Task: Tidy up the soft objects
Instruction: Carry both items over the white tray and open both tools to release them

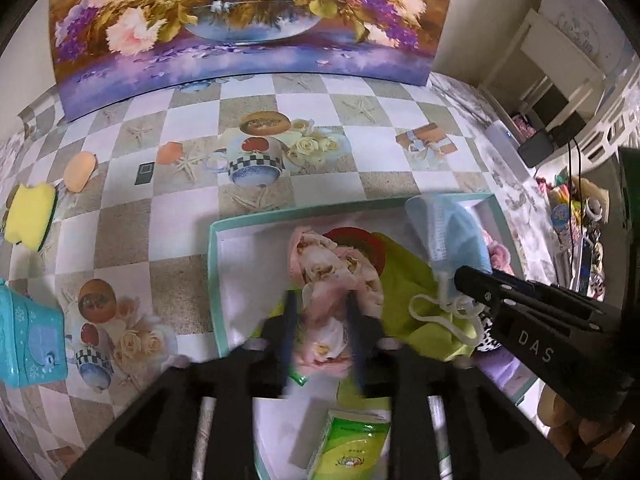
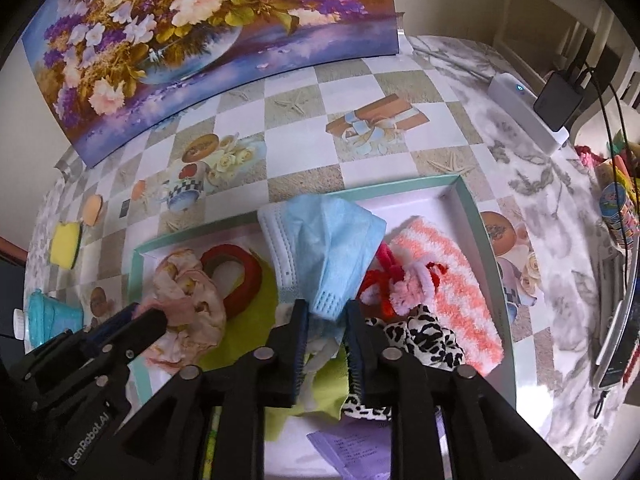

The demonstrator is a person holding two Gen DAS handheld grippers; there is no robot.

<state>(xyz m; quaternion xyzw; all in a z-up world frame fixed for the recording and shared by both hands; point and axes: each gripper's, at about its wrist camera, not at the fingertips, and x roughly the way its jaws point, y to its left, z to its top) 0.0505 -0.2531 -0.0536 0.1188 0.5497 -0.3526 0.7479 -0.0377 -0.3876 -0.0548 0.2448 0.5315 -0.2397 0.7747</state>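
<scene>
**Two tools over the box, each with a soft item between its jaws**

Both tools pointed steeply down into the shallow teal-rimmed box on the bench, which served as the collecting place for the soft things. The left tool had its jaws apart on either side of the pink floral cloth; the cloth seemed to rest in the box, not clamped. The right tool stood with jaws narrowly apart around the lower corner of the blue face mask, which draped over the box's far rim; whether the pads pressed it could not be told.

Already in the box lay a red ring, a lime-green cloth, an orange-and-white fuzzy sock and a black-and-white patterned piece. A yellow sponge and an orange sponge sat outside, well apart from the box, probably awaiting collection.
</scene>
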